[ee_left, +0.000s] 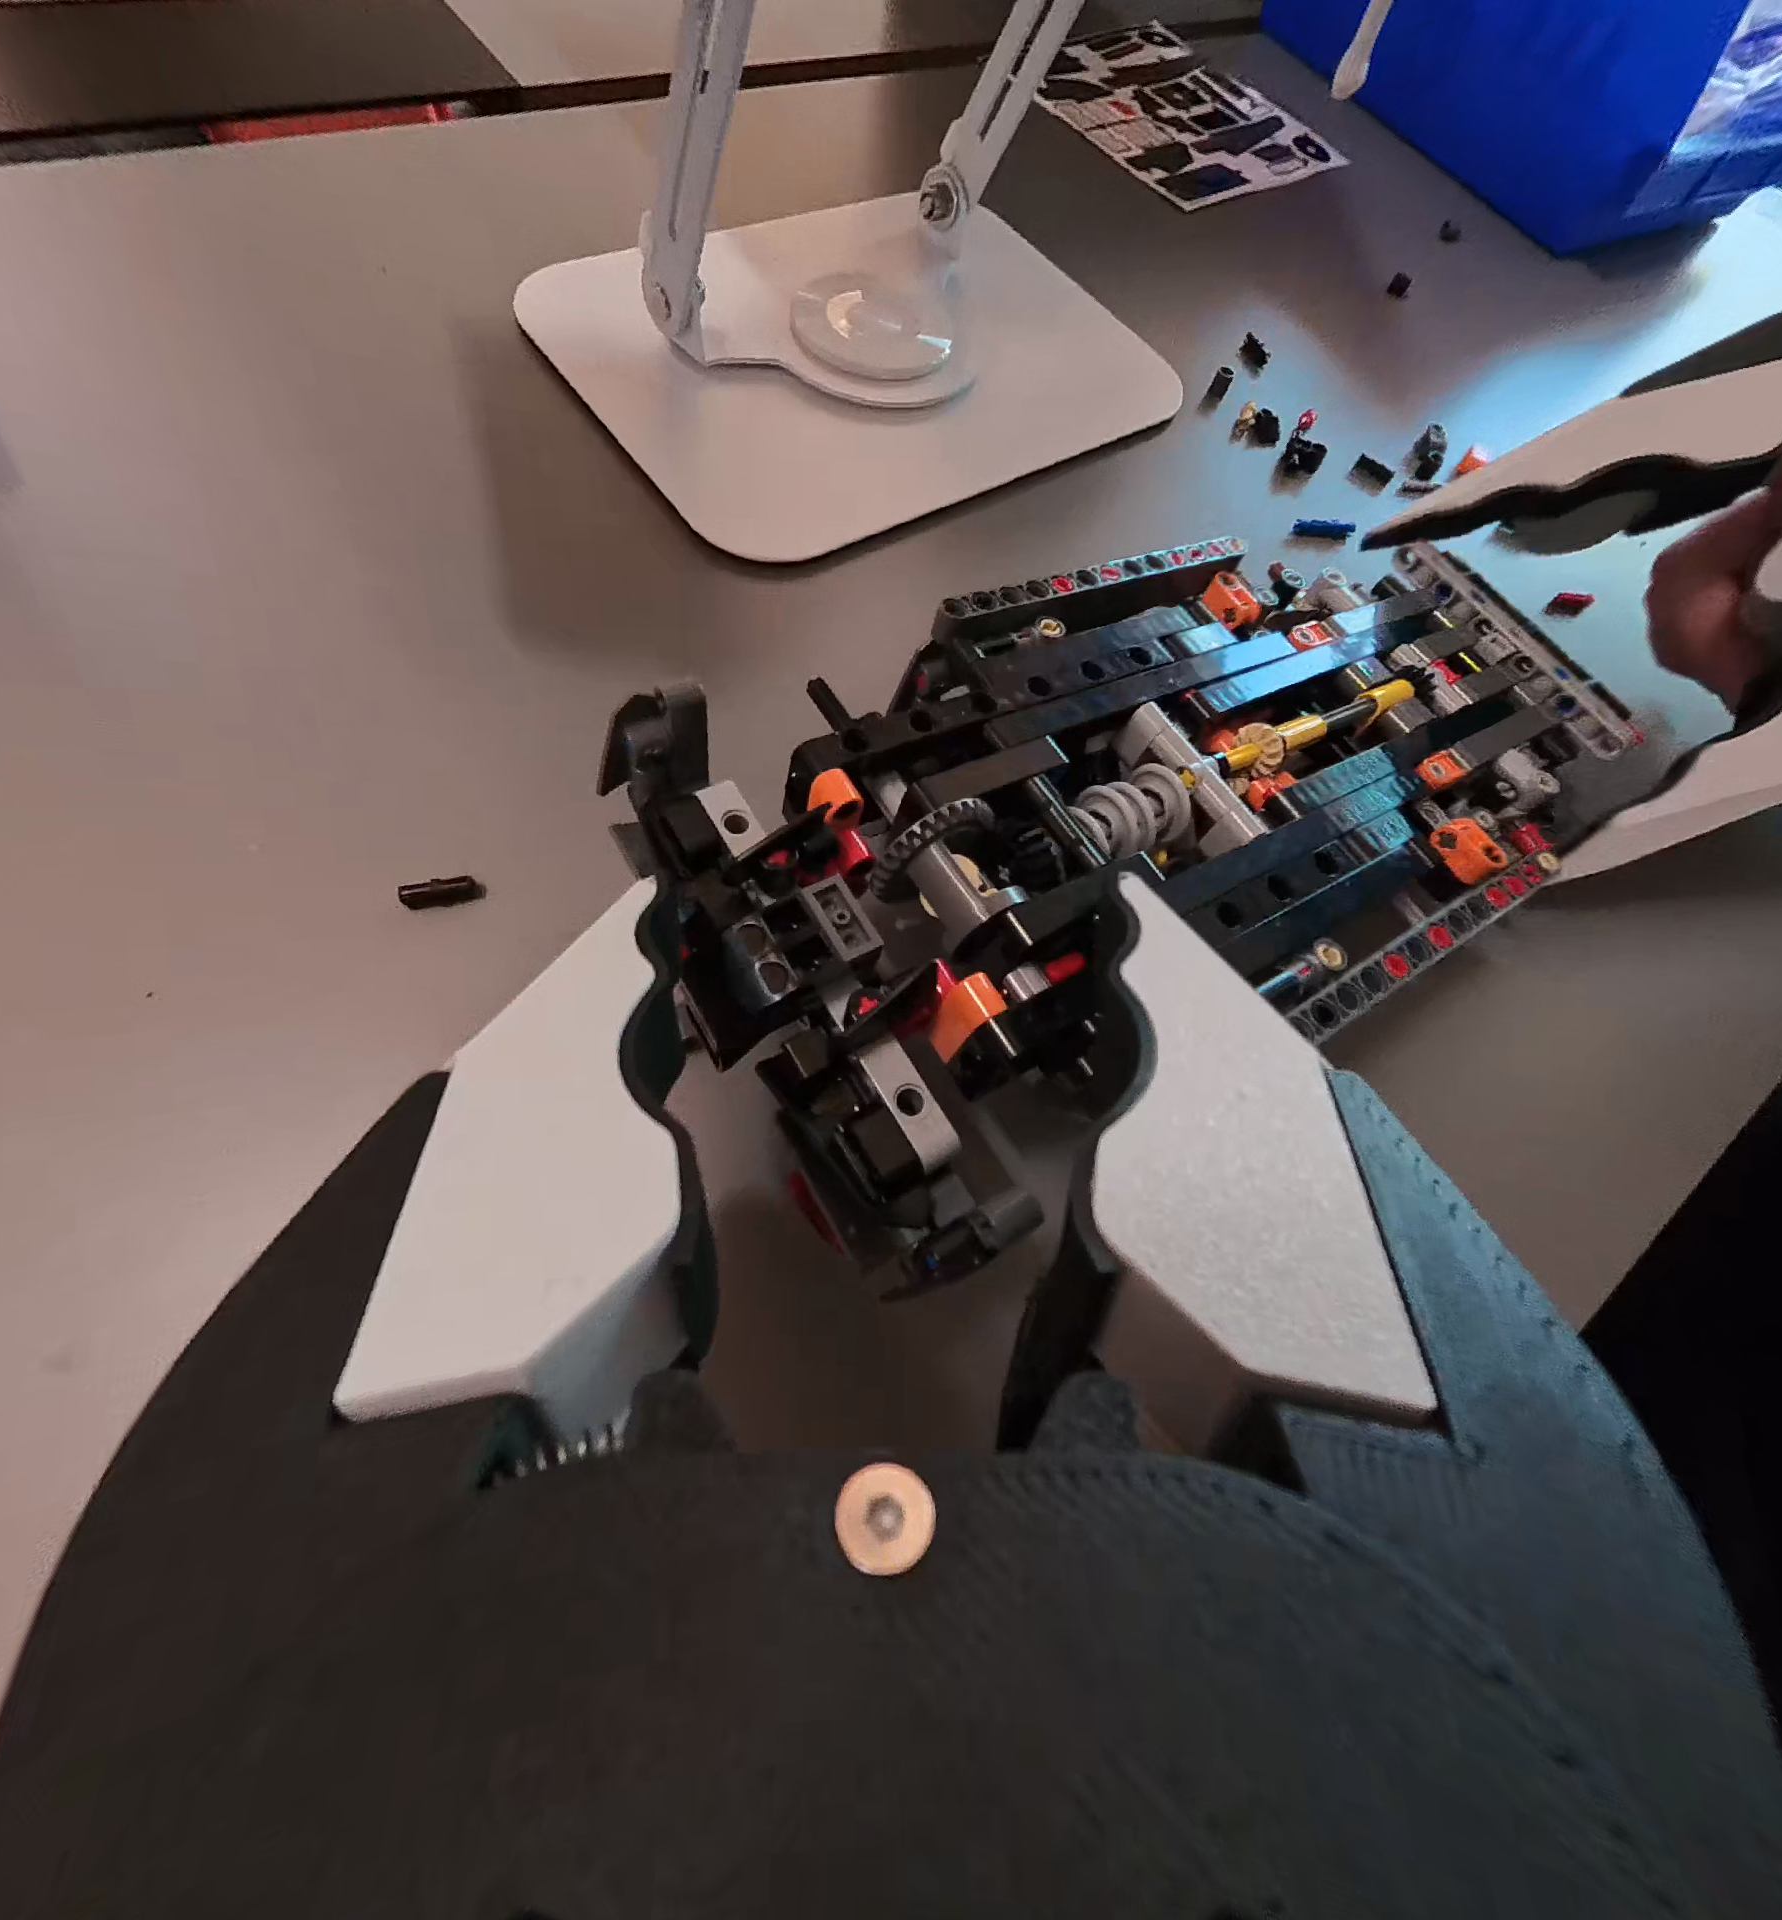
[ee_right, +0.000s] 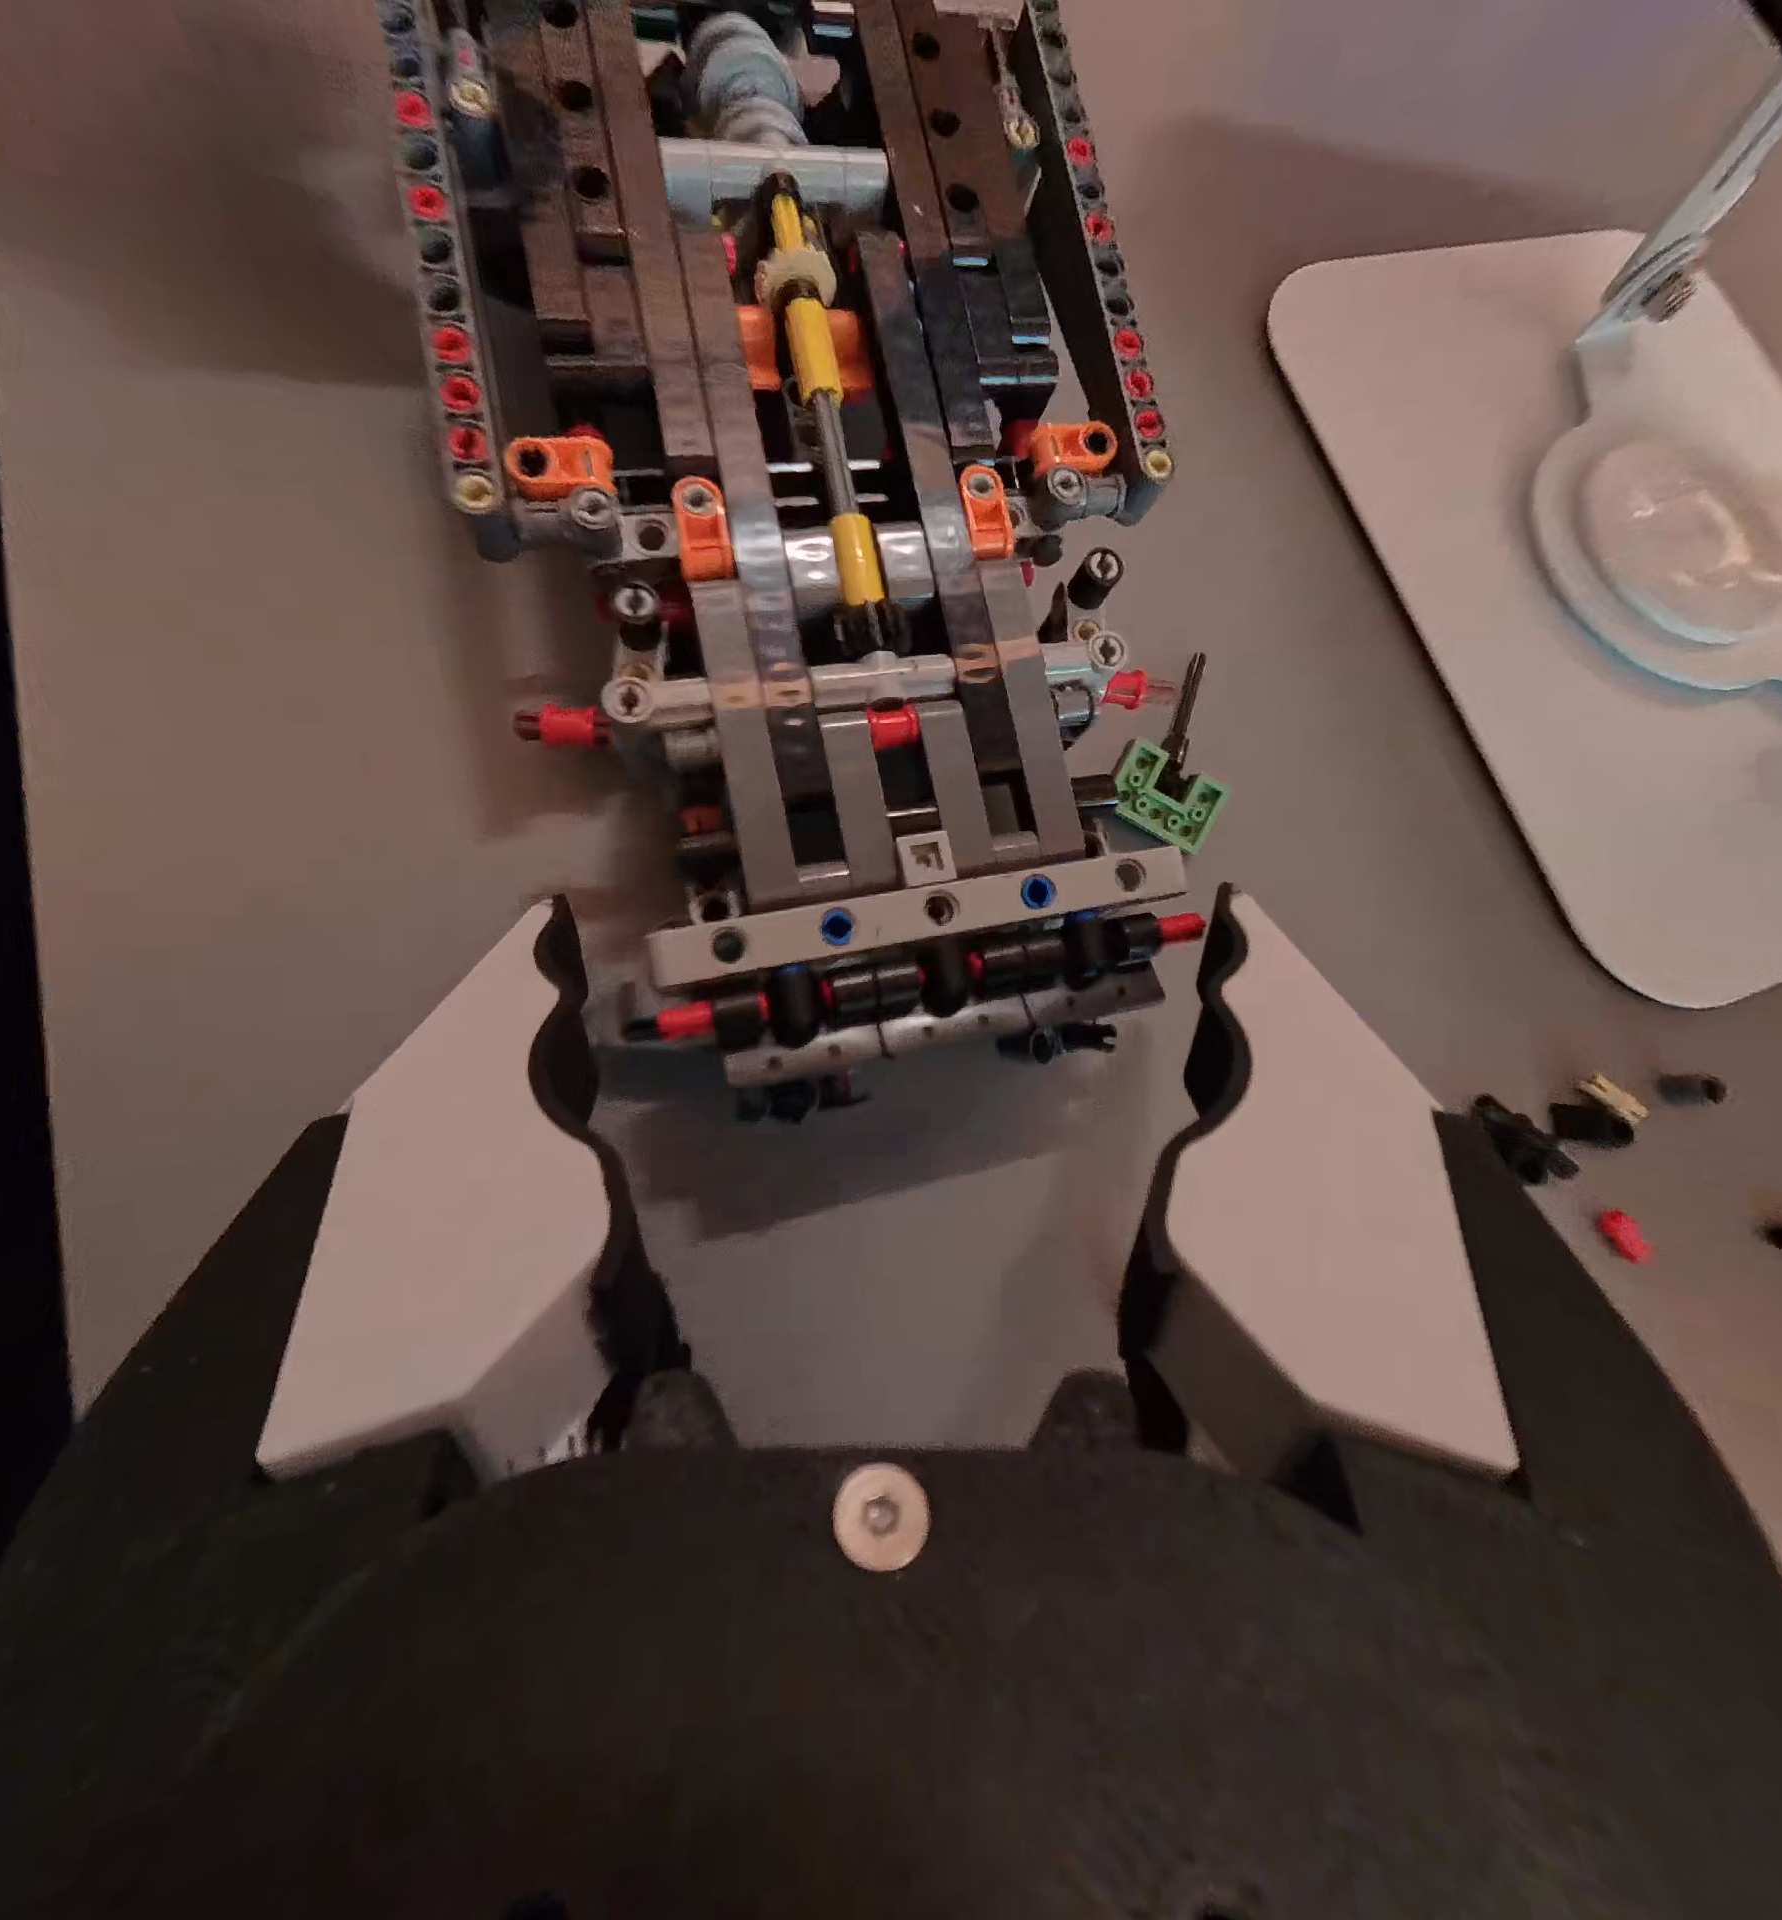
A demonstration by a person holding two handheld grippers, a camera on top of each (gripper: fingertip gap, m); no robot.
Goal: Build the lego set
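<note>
A long black and grey lego chassis (ee_left: 1230, 748) with orange, red and yellow parts lies on the grey table (ee_left: 243, 623). My left gripper (ee_left: 887, 914) is closed on its near end, with both pads against the sides. My right gripper (ee_right: 889, 909) is open and straddles the other end of the chassis (ee_right: 866, 623), with a small gap on the left side. It also shows in the left wrist view (ee_left: 1479, 707), jaws wide apart around the far end. A green lego piece (ee_right: 1173, 800) with a black axle lies beside the chassis.
A white stand base (ee_left: 845, 384) sits behind the chassis. Several small loose parts (ee_left: 1302, 447) lie near it, and a black pin (ee_left: 440, 891) lies alone to the left. A sticker sheet (ee_left: 1188, 114) and a blue box (ee_left: 1552, 114) are at the back right. Table edge at lower right. The green lego piece (ee_right: 1173, 800) sits 4 cm or so from the ends of my right fingers.
</note>
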